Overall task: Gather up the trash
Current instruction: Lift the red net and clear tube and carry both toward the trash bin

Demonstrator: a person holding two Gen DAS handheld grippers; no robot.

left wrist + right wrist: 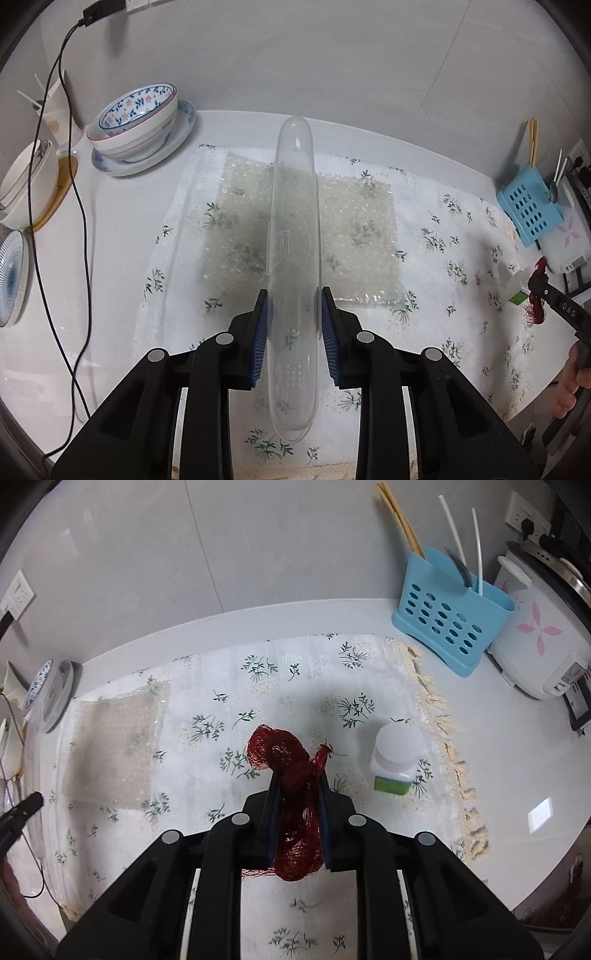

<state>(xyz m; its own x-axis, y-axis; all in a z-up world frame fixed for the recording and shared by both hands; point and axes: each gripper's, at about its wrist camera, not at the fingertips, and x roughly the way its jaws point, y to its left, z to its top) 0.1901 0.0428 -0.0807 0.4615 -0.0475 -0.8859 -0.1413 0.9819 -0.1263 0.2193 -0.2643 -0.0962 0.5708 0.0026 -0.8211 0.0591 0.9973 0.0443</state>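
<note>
- Gripping a clear plastic case (294, 258), long and rounded at both ends: left gripper (294, 325), jaws clamped on its two sides near the lower half, blue pads (260, 332) pressed against the plastic.
- Held edge-on above the flowered cloth (461, 266), over a sheet of bubble wrap (354, 221) lying flat on that cloth.
- Clamped on a bunched red mesh bag (295, 797): right gripper (297, 794), jaws together around the netting, a loop bulging out past the tips and a clump hanging behind them.
- Raised clear of the cloth, with a small white bottle (395, 757) with a green label standing upright just to the right.
- Seen from the left camera at the far right edge: same red mesh beside that bottle, well apart from the clear case.
- Stacked flowered bowls (136, 118) on a plate at the surface's back left; blue cutlery basket (450, 609) with chopsticks at the back right, rice cooker (532, 638) beside it.
- Black cable (74, 221) trailing down the left side of the white surface (517, 775).
</note>
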